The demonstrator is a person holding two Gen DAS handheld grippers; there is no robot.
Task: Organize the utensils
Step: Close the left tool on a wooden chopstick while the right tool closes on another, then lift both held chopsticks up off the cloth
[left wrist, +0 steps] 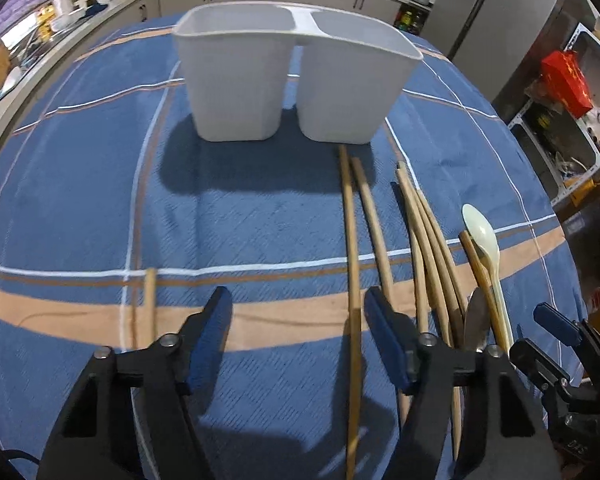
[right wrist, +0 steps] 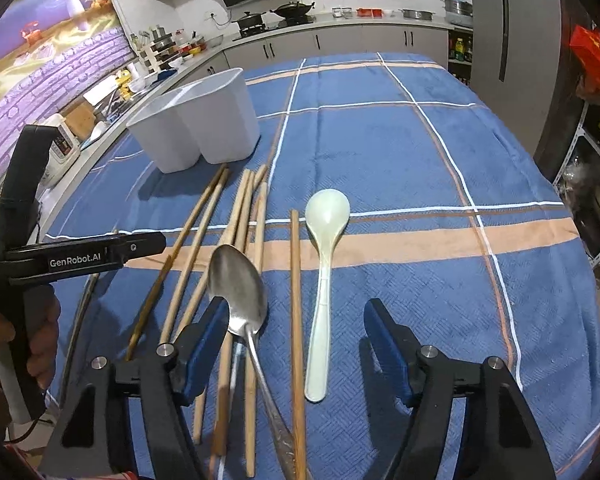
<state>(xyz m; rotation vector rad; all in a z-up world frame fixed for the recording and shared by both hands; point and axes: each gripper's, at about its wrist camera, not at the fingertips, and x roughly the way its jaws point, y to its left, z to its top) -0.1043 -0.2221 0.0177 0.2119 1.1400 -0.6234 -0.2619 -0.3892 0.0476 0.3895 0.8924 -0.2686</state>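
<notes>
Both tongs are hanging released, the left gripper (left wrist: 298, 320) and right gripper (right wrist: 296, 332) gripping nothing. Sorting seems to be starting: chopsticks (right wrist: 236, 216), metal spoon (right wrist: 238, 280) and plastic spoon (right wrist: 324, 220) are lying on the tablecloth (right wrist: 420, 152), the empty holder (left wrist: 292, 80) sitting at twelve o'clock. Next, I judge, closing on one utensil.

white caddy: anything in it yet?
Looks empty: no handles rise above the white caddy; chopsticks and spoons lie on the cloth. Its bottom is hidden.

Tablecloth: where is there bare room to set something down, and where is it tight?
Bare tablecloth lies right of the plastic spoon, and left of the chopsticks in front of the white holder, bar one stray chopstick. Crowded: chopsticks through metal spoon to the plastic spoon.
</notes>
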